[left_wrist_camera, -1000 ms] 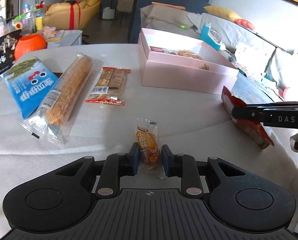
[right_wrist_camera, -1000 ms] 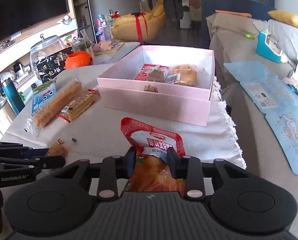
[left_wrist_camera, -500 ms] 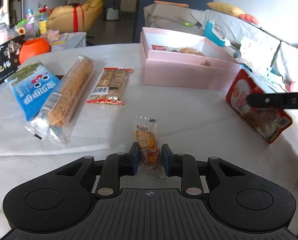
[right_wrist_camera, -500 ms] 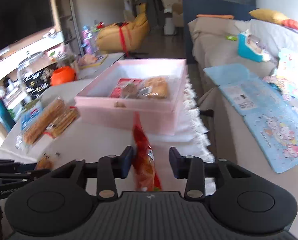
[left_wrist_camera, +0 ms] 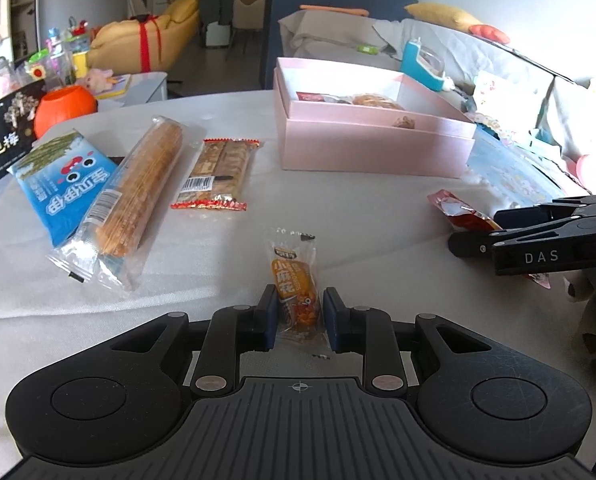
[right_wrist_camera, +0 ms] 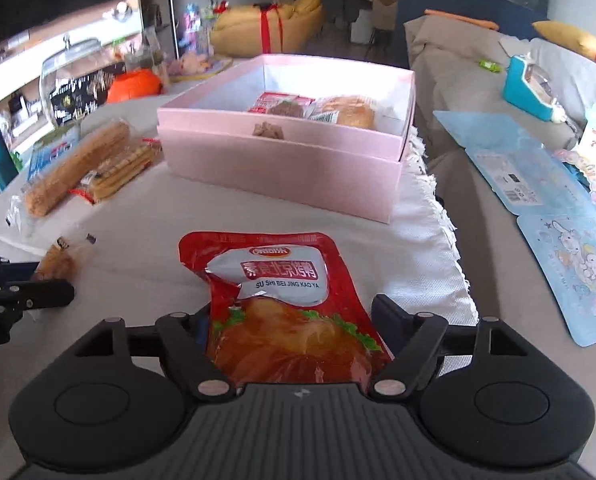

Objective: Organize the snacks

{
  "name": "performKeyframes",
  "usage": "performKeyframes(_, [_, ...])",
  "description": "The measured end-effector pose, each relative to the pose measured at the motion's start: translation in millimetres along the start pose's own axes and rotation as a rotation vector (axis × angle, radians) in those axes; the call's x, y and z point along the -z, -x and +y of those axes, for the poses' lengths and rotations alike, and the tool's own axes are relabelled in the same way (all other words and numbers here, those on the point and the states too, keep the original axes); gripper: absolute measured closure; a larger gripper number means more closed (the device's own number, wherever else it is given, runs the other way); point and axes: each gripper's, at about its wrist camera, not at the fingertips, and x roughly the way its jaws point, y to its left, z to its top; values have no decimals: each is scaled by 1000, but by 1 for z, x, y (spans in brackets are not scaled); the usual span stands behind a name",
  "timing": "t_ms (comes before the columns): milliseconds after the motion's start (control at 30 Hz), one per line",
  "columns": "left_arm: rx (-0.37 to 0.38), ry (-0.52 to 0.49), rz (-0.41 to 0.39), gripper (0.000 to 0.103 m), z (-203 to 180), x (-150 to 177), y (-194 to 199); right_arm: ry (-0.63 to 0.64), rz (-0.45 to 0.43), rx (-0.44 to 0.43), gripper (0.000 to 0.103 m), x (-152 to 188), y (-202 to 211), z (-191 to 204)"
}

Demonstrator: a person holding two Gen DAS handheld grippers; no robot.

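While your left gripper [left_wrist_camera: 300, 312] pinches the orange packet [left_wrist_camera: 296, 286], your right gripper's [right_wrist_camera: 293, 320] jaws have just opened around the red pouch [right_wrist_camera: 285, 304] lying on the surface [left_wrist_camera: 358, 216].

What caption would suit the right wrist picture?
Right gripper, jaws just opened, straddles a red snack pouch lying on the table before a pink box.

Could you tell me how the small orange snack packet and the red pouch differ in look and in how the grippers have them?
The small orange snack packet is narrow and partly clear; the red pouch is broad and opaque with a silver label. The left gripper is shut on the orange packet, while the right gripper has just been opening, with the red pouch lying loose between its spread jaws. Both are sealed snacks still outside the pink box.
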Motion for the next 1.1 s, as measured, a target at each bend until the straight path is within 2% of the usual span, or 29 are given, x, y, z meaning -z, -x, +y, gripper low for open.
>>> performKeyframes(67, [4,-9,1,75,0,0,0,2,2,11,30,-2,2,0])
performKeyframes(100, [6,-9,0,75,1,0,0,-3,-8,11,35,-5,6,-2])
performKeyframes(167, [9,-4,-3,75,2,0,0,-27,-36,-8,60,-11,18,-10])
performKeyframes(233, [8,0,-4,75,2,0,0,-85,-57,-27,68,-20,30,-24])
performKeyframes(400, [25,41,25,75,8,-6,0,-144,-77,36,70,-26,38,-47])
performKeyframes(533, [35,95,35,76,13,-10,-4,-207,-16,-12,70,-21,23,-60])
performKeyframes(633, [8,28,17,76,5,-11,-7,-216,13,-23,71,-21,5,-56])
performKeyframes(700, [-7,-32,5,76,0,-10,-9,-215,9,-38,81,-24,1,-52])
performKeyframes(767, [-4,-47,-1,77,-1,-9,-8,-199,-16,-42,84,-29,6,-46])
performKeyframes(933, [137,-5,-75,79,2,-22,5,-158,-96,-77,85,-36,37,-37])
performKeyframes(1000, [201,9,-123,79,3,-48,13,-147,-131,-82,85,-44,51,-35])
performKeyframes(1100, [257,-46,-250,79,-7,-111,28,-83,-233,-64,85,-77,76,-30])
